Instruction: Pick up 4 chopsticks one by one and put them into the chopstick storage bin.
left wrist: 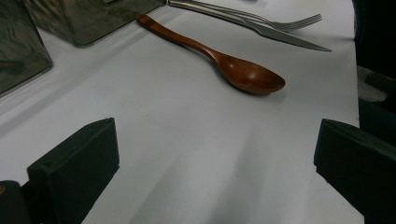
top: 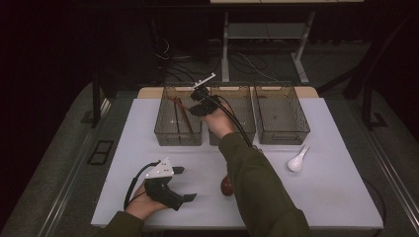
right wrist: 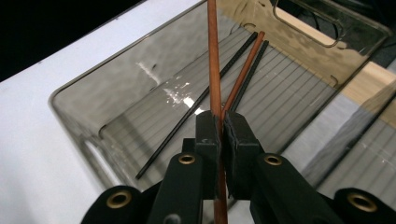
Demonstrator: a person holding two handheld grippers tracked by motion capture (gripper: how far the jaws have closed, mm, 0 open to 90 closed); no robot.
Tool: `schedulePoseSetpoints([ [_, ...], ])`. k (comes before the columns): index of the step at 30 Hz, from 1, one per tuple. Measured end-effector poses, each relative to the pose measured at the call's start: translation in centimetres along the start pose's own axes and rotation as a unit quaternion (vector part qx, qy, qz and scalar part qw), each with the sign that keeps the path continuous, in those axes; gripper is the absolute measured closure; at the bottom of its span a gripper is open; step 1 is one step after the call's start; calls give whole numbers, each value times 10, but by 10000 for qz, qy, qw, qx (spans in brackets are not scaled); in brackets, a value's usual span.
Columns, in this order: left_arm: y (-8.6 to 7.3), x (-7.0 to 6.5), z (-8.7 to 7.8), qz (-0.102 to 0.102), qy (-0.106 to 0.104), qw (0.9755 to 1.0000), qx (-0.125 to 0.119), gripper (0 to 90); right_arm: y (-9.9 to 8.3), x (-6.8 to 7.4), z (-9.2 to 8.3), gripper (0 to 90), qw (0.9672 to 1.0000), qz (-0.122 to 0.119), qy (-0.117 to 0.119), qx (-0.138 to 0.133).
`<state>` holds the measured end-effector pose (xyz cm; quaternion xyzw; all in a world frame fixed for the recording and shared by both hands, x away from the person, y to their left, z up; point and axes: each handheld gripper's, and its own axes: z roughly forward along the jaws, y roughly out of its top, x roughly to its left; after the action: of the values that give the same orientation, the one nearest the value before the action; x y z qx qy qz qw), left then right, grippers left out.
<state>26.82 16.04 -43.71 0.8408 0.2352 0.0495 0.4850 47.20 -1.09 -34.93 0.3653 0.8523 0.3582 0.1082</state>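
My right gripper (top: 197, 101) hangs over the left clear bin (top: 165, 133) at the back of the table. In the right gripper view its jaws (right wrist: 221, 126) are shut on a red-brown chopstick (right wrist: 212, 70) that points up and away over the bin. On the bin's ribbed floor lie two black chopsticks (right wrist: 187, 123) and another red-brown one (right wrist: 245, 67). My left gripper (top: 184, 183) rests near the table's front left, open, with nothing between its jaws (left wrist: 215, 158). Ahead of it lies a brown wooden spoon (left wrist: 243, 72).
Two more clear bins (top: 236, 134) (top: 281, 133) stand beside the left one. A white ceramic spoon (top: 298, 160) lies front right. A steel fork (left wrist: 280, 21) and knife (left wrist: 289, 39) lie beyond the wooden spoon (top: 227, 186). The right forearm crosses the table's middle.
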Motion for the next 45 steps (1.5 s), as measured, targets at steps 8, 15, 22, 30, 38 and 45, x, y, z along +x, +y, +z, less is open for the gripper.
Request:
schedulePoseSetpoints([
  [8, 0, 1, 0, -11, 11, 10000, -67, 0, 13, 1, 32, 849, 9994, 206, -186, 185],
  [15, 1, 1, -1, 13, -36, 10000, -49, 0, 23, 0, 46, 726, 9987, 378, -327, 32],
  [22, 1, 2, -2, 22, -11, 10000, -53, 0, 21, -5, 33, 574, 9990, 400, -194, -22],
  [30, 1, 2, -2, 34, -5, 10000, -27, 0, 9, -14, 5, 408, 9990, 411, -36, -167],
  [38, 1, 2, -1, -13, 11, 10000, -38, 0, -9, -21, -26, 335, 9992, 237, -19, -328],
  [45, 0, 2, 0, -9, 19, 10000, -11, 0, -29, -29, -50, 329, 9991, 152, 80, -385],
])
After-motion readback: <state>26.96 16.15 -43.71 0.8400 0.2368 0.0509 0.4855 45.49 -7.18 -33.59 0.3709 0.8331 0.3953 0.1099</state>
